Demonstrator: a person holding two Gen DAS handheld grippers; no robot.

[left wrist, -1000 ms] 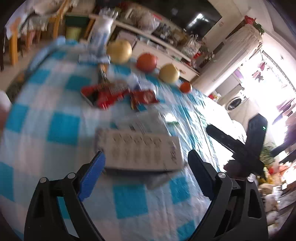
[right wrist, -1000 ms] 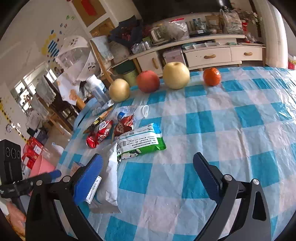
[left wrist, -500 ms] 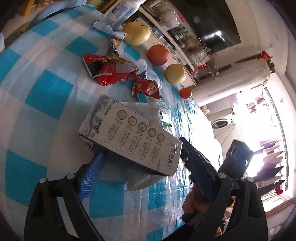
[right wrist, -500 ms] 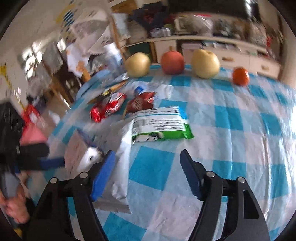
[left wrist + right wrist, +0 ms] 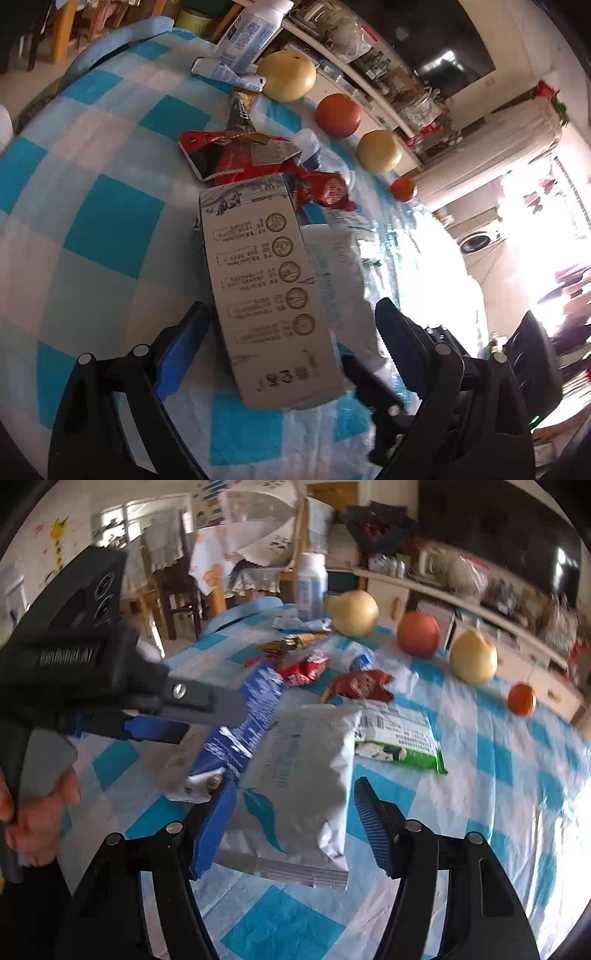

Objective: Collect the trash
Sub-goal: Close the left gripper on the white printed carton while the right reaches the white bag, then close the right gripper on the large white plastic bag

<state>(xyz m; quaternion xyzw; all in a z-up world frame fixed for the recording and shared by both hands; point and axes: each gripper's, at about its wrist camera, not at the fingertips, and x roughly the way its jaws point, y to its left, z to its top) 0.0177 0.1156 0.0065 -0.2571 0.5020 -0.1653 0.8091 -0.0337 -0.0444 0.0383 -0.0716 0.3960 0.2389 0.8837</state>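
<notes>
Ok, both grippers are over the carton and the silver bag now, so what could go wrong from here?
1. The carton seems to overlap the silver bag, so lifting either one could drag the other.
2. The left gripper and right gripper are both open and close together, so they may collide.
3. The carton sits off-centre between the left fingers and may twist when pinched.

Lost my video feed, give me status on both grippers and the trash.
Left gripper open, straddling grey printed carton. Right gripper open around silver foil bag. Neither clamped. Carton overlaps bag.
</notes>
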